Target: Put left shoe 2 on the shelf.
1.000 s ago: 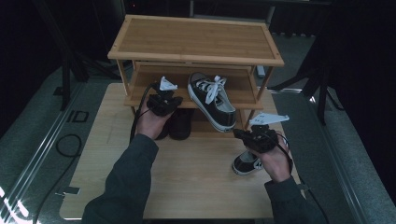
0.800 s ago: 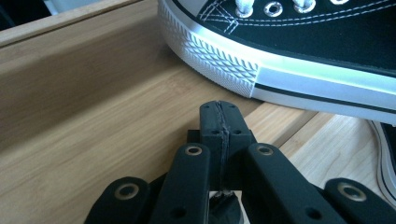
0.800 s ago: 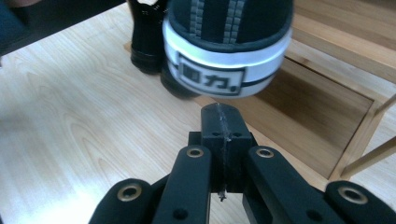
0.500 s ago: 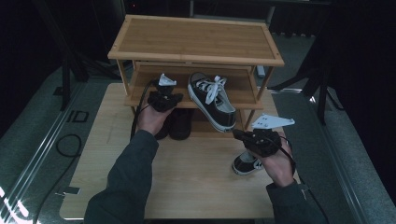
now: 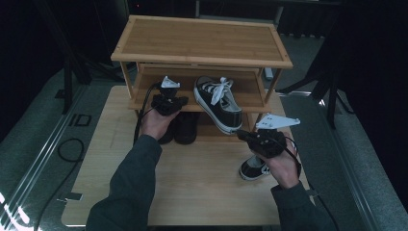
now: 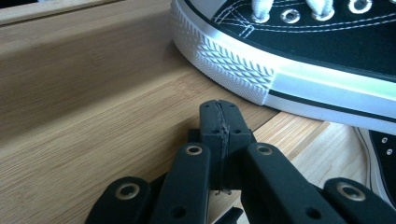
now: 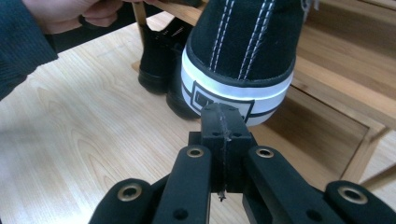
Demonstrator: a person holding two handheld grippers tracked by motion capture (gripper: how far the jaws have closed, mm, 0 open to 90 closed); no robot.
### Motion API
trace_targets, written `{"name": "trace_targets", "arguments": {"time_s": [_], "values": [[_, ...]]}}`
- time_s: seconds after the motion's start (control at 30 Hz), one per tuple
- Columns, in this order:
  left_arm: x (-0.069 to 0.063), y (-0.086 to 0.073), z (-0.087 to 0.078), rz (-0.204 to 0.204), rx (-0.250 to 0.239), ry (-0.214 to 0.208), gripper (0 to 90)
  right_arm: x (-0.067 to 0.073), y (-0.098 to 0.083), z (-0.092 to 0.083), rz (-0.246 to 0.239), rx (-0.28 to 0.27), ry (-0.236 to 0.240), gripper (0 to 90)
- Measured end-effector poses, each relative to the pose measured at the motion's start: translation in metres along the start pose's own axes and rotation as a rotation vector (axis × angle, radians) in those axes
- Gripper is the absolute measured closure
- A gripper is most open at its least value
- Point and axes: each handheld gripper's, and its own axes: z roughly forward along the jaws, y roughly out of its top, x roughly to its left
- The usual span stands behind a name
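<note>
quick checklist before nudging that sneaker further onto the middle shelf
1. Both tongs closed for pushing: ok. The left tongs and right tongs each have their jaws pressed together with nothing between them.
2. Right tongs lined up with the heel: ok. Their tip sits at the white heel band of the black canvas sneaker with white laces; actual contact cannot tell.
3. Left tongs at the toe: ok, near the ribbed white toe cap, apart from it.
4. Sneaker fully on the middle shelf of the bamboo shoe rack: not ok, its heel overhangs the front edge.
5. Second matching sneaker out of the way: ok, on the pale wooden table beside the right hand.
</note>
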Motion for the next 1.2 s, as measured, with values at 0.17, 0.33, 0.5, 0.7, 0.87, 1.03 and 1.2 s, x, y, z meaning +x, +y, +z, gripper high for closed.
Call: {"name": "trace_targets", "arguments": {"time_s": [0.17,0.33,0.5,0.7,0.87,1.03,1.2], "values": [[0.000,-0.002,0.000,-0.008,-0.014,-0.004,90.0,0.005,0.007,0.009,-0.030,0.009,0.017,90.0],[0.001,-0.002,0.000,-0.014,-0.018,-0.007,90.0,0.007,0.012,0.018,-0.039,0.010,0.044,90.0],[0.001,-0.002,0.000,-0.014,-0.016,-0.007,90.0,0.011,0.019,0.026,-0.061,0.019,0.054,90.0],[0.002,-0.002,0.000,-0.017,-0.019,-0.011,90.0,0.008,0.021,0.035,-0.062,0.018,0.039,90.0],[0.002,-0.003,0.001,-0.022,-0.023,-0.013,90.0,0.009,0.023,0.039,-0.062,0.021,0.024,90.0],[0.002,-0.004,0.001,-0.022,-0.028,-0.014,90.0,0.010,0.025,0.048,-0.057,0.014,0.011,90.0],[0.003,-0.004,0.001,-0.027,-0.032,-0.017,90.0,0.013,0.029,0.055,-0.062,0.014,0.021,90.0]]}}
